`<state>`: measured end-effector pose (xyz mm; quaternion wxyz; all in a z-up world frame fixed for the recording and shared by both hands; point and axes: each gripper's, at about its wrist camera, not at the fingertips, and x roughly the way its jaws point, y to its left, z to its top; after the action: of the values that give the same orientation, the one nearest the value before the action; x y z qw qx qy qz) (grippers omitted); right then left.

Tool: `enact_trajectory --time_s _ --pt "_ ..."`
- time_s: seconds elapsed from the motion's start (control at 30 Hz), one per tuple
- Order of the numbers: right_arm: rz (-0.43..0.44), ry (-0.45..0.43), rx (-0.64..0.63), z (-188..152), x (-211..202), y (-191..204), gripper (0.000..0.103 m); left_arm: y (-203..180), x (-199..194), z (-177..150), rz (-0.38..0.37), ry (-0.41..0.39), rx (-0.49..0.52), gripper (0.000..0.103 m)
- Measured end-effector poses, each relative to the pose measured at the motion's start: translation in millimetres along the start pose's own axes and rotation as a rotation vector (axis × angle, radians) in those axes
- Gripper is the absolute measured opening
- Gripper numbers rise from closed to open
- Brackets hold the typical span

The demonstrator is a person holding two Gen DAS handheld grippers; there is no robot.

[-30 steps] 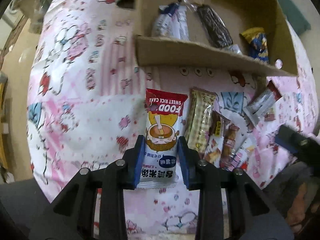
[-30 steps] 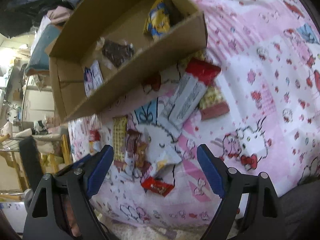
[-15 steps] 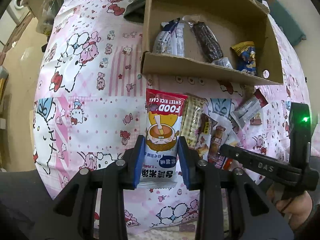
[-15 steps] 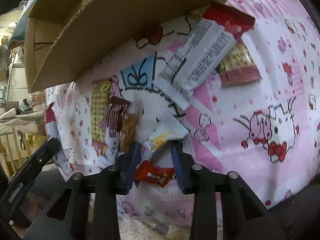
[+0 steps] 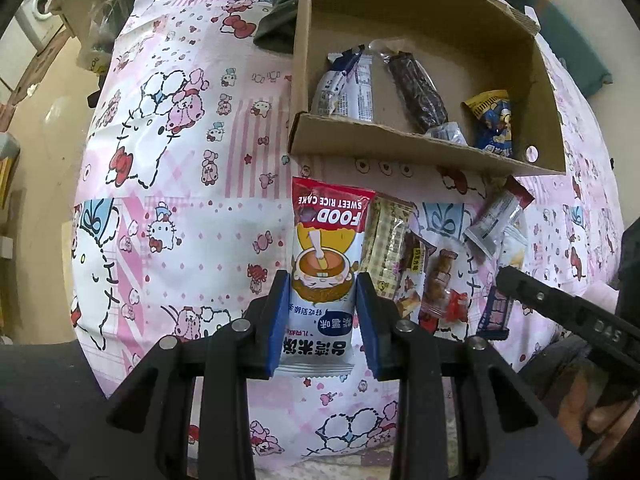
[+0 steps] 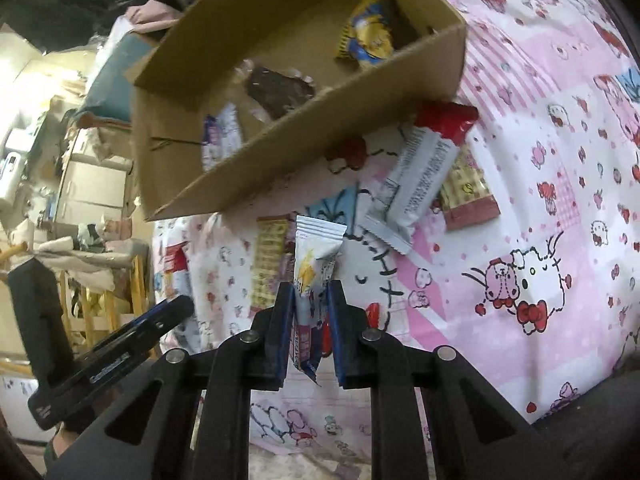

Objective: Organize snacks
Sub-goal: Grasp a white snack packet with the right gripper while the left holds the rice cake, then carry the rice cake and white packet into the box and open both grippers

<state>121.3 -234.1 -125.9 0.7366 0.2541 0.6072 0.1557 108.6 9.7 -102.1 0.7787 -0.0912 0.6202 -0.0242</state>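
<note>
My left gripper (image 5: 322, 282) is shut on a sweet rice cake packet (image 5: 326, 248), red-topped with a cartoon bowl, held above the pink tablecloth in front of the cardboard box (image 5: 400, 146). My right gripper (image 6: 310, 290) is shut on a small white and yellow snack packet (image 6: 314, 258), lifted above the loose snacks. The box (image 6: 320, 128) holds a white bar (image 5: 346, 86), a dark chocolate bar (image 5: 416, 88) and a blue-yellow packet (image 5: 492, 120). Several loose snacks (image 5: 432, 276) lie on the cloth before the box.
A white-and-red wrapper (image 6: 420, 172) and a yellow-red packet (image 6: 468, 196) lie near the box's right corner. A dark cloth (image 5: 278, 28) sits left of the box. The table edge drops off to the floor at left (image 5: 40, 140).
My right gripper came down on the loose snacks, shut on the white and yellow packet and lifted it. My left gripper pulled back a little with the rice cake packet still held.
</note>
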Motion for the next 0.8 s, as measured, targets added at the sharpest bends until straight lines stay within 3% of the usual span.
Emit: enact_trajectory --time_s 0.23,0.43,0.8 --pt "0.084 -0.062 -0.061 -6 -25 16 0.018 1 -9 -5 0.001 -0.035 -0.008 0.028" --pt "0.113 -0.109 -0.087 -8 -45 33 0.018 6 -37 -6 -0.022 -0.119 -0.047 0.028" --pt "0.16 -0.22 -0.085 31 -86 63 0.018 -4 -95 44 -0.065 -0.278 -0.032 0.028"
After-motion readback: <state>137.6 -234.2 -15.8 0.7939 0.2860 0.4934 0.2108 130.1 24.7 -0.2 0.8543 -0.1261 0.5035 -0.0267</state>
